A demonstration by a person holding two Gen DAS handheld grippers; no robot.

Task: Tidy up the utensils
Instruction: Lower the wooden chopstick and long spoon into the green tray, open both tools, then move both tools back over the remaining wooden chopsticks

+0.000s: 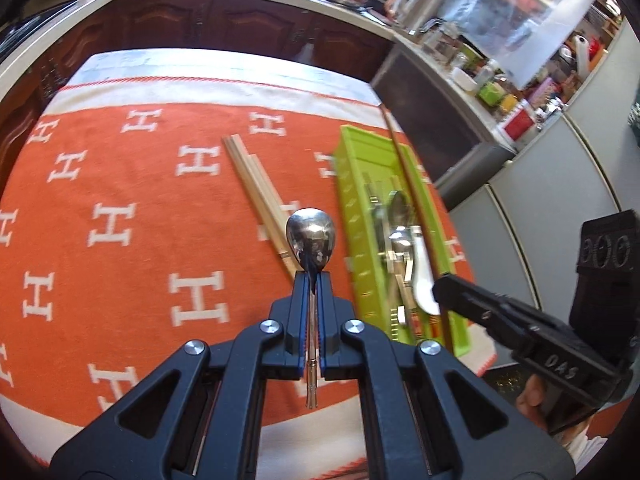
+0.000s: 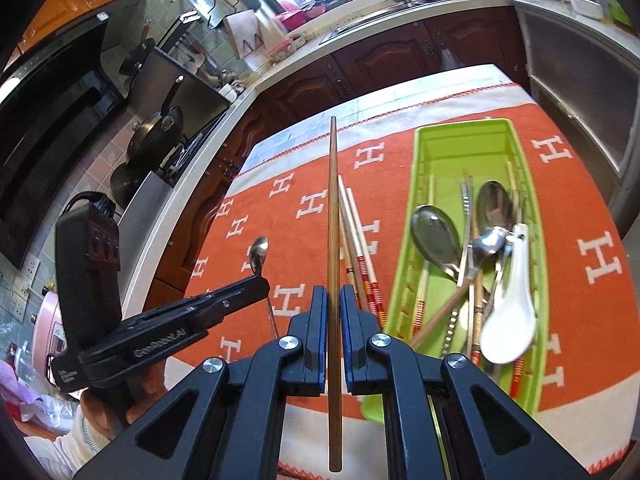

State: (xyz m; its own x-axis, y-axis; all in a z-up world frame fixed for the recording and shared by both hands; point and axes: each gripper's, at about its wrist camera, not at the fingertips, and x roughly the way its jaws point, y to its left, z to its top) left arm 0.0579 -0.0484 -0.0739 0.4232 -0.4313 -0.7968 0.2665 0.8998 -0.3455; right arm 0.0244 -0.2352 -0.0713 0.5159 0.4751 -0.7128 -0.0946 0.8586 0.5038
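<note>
My left gripper [image 1: 313, 278] is shut on the thin handle of a small metal spoon [image 1: 311, 236], bowl pointing forward, lifted above the orange cloth. My right gripper [image 2: 333, 292] is shut on a long brown wooden chopstick [image 2: 333, 200] that runs straight ahead over the table. In the left wrist view the right gripper [image 1: 440, 286] hangs over the near end of the green tray [image 1: 356, 184], the brown chopstick [image 1: 404, 176] slanting above it. The green tray [image 2: 532, 216] holds metal spoons [image 2: 436, 236], a white ceramic spoon [image 2: 514, 304] and several chopsticks. The left gripper [image 2: 262, 280] with its spoon [image 2: 258, 256] shows at left.
A pair of pale chopsticks [image 1: 256, 192] with red-banded ends [image 2: 370, 288] lies on the orange H-patterned cloth [image 1: 120, 220] between the grippers and the tray. Dark wooden cabinets [image 1: 240, 24], a counter with kitchenware and a stove with pans [image 2: 156, 132] surround the table.
</note>
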